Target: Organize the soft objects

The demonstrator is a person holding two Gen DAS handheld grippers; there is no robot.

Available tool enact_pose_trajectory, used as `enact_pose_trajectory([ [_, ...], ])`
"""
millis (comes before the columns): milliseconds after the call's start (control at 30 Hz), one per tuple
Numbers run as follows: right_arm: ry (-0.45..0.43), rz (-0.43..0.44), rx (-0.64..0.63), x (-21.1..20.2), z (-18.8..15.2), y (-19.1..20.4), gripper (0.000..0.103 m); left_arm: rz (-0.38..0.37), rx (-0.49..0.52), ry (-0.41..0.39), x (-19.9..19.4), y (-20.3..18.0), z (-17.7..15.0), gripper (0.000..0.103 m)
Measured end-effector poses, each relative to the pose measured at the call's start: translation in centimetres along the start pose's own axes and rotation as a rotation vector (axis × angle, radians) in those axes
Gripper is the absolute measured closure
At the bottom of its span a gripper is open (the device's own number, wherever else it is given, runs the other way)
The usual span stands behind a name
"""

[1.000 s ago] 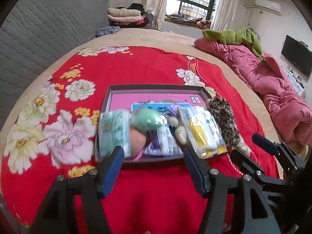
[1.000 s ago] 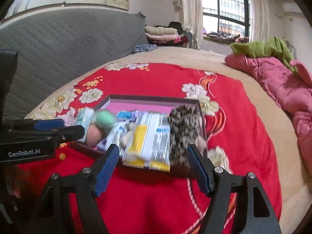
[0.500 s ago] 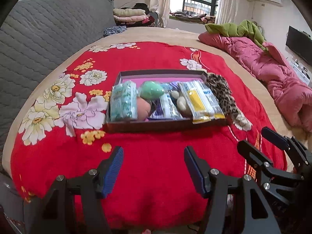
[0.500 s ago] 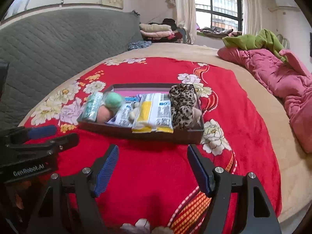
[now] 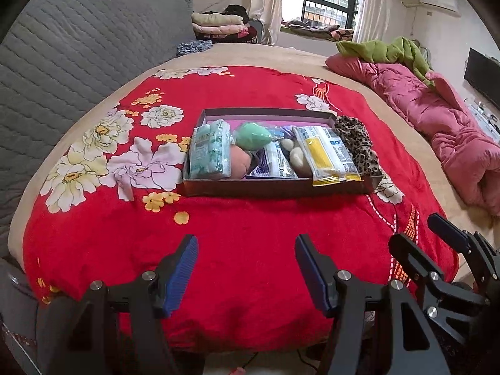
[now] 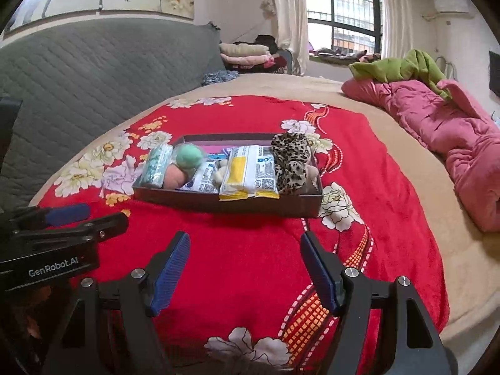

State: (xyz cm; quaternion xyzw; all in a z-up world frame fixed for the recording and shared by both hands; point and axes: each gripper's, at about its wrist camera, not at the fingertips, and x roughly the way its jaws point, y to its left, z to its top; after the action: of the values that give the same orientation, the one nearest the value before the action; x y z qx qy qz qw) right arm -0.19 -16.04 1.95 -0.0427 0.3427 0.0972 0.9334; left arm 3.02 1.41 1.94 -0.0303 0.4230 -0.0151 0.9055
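Left wrist view: left gripper [image 5: 245,250] is sitting at bottom centre, jaws spread wide, nothing between them; only the red blanket [image 5: 250,218] is showing in the gap. The box [image 5: 275,187] is lying centre frame on the blanket, well apart from the blue pads [image 5: 184,265]. Inside, left to right: a teal tissue pack [image 5: 209,153], a green ball [image 5: 251,136] resting above a peach ball [image 5: 239,164], a white-blue pack [image 5: 275,164], a cream plush [image 5: 297,156], a yellow-white pack [image 5: 326,154] overhanging the near wall, and a leopard cloth [image 5: 357,145] draping over the right end. The right gripper [image 5: 443,240] is showing at lower right, side-on. A pink quilt [image 5: 437,118] is lying at right, a green garment [image 5: 390,51] on top of it, and a grey headboard [image 5: 78,56] is filling the upper left.

Right wrist view: right gripper [image 6: 245,250] at bottom centre, jaws released and wide, empty, blanket [image 6: 250,265] beneath. The box [image 6: 231,204] is sitting centre frame, beyond the pads [image 6: 170,275]. Same order of contents: tissue pack [image 6: 156,167], green ball [image 6: 189,156], peach ball [image 6: 173,176], white-blue pack [image 6: 203,179], plush [image 6: 220,172], yellow-white pack [image 6: 247,173], leopard cloth [image 6: 290,159]. The left gripper [image 6: 90,214] is entering from the left edge, side-on. Quilt [image 6: 453,125] at right; headboard [image 6: 93,68] at upper left.
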Motion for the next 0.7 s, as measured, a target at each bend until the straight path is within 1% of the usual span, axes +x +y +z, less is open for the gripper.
enact_pose_trajectory([
  [267, 0.0, -0.001, 0.005, -0.06, 0.0, -0.2, 0.029, -0.003, 0.02, 0.005, 0.02, -0.66, -0.32, 0.039],
  [700, 0.021, -0.01, 0.011, 0.3, -0.38, -0.4, 0.029, -0.007, 0.003, 0.03, 0.51, -0.26, -0.42, 0.039],
])
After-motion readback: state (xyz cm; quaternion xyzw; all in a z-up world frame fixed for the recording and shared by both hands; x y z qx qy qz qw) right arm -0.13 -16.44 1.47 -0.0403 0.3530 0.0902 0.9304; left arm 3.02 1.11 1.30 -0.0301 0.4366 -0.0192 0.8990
